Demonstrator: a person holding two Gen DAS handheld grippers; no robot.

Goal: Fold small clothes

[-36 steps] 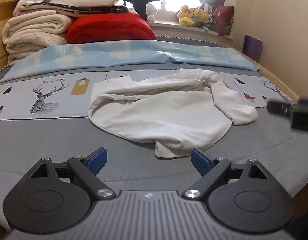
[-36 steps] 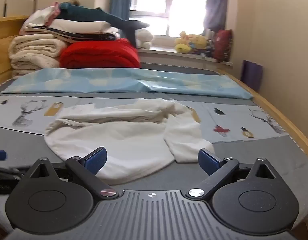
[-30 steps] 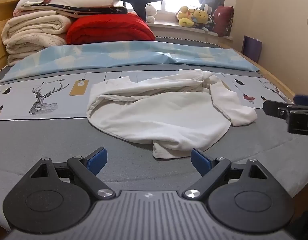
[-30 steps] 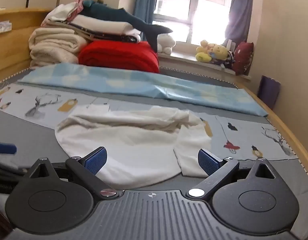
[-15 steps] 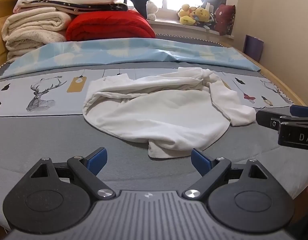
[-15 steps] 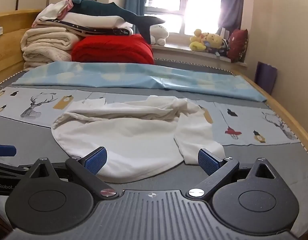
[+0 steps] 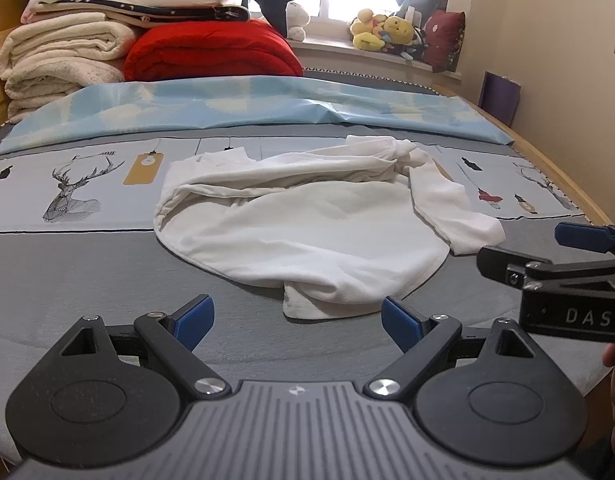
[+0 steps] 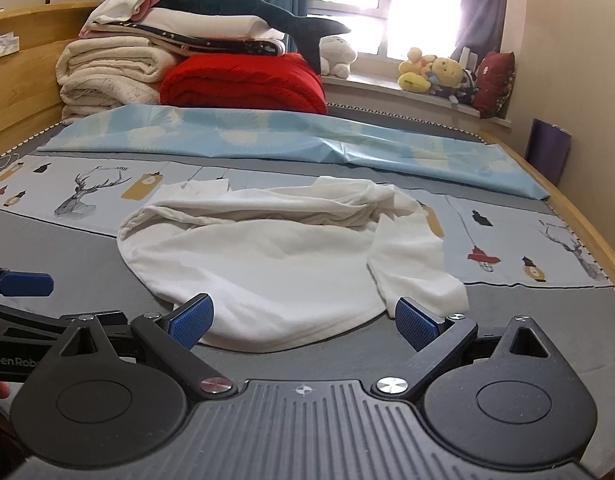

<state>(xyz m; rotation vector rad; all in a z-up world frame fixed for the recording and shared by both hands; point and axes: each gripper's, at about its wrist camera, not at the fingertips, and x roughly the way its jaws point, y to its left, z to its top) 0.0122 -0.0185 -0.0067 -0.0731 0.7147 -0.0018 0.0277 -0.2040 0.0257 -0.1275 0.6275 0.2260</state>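
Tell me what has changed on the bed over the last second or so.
Both grippers have edged forward toward the white garment. In the left wrist view the right gripper now reaches further into the frame from the right. The left gripper shows its jaws open around nothing, as before. Nothing was taken hold of or let go. The garment lies crumpled in the same spot on the bed; the bedding stack is unchanged.

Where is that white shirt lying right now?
The crumpled white shirt lies mid-bed on the grey sheet, centred in both wrist views, ahead of the open left gripper and right gripper, before the blue cloud-print sheet.
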